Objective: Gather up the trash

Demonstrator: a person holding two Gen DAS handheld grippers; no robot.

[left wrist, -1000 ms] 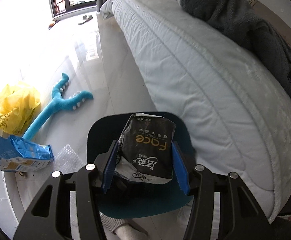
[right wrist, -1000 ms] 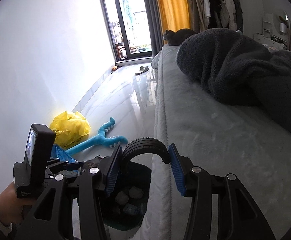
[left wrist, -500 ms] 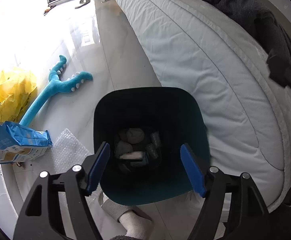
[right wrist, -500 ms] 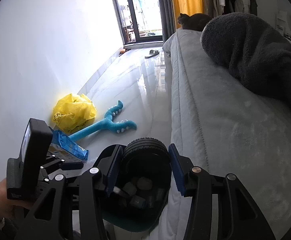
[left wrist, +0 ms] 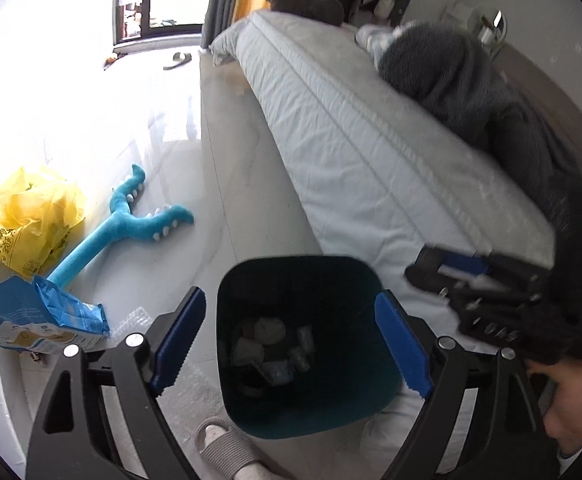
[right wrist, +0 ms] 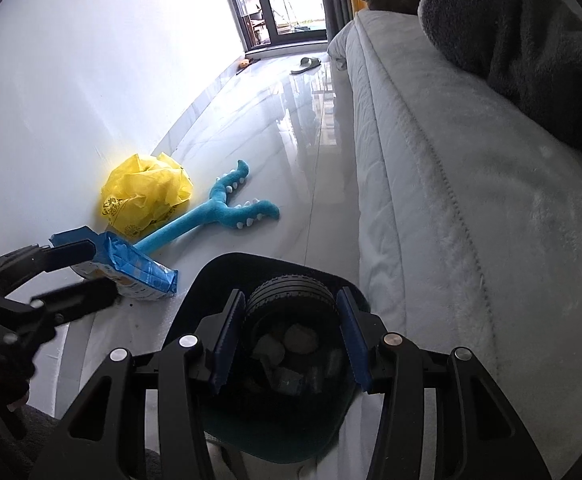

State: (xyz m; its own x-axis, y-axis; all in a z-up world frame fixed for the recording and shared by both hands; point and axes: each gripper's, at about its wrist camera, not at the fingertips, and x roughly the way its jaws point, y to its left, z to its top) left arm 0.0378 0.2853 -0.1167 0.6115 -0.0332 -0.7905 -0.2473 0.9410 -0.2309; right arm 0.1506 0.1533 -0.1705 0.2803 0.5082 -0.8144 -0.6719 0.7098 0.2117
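Trash sits at the bottom of the dark bin (left wrist: 303, 364) on the floor beside the bed (left wrist: 355, 140). My left gripper (left wrist: 291, 344) hovers over the bin, its jaws just opened wide with nothing between them. My right gripper (right wrist: 289, 336) is clamped on a black tire (right wrist: 290, 294), held over the bin mouth. Left of the bin lie a blue bag (left wrist: 31, 316), bubble wrap (left wrist: 131, 320), a teal plush toy (left wrist: 131, 224) and a yellow bag (left wrist: 31, 216).
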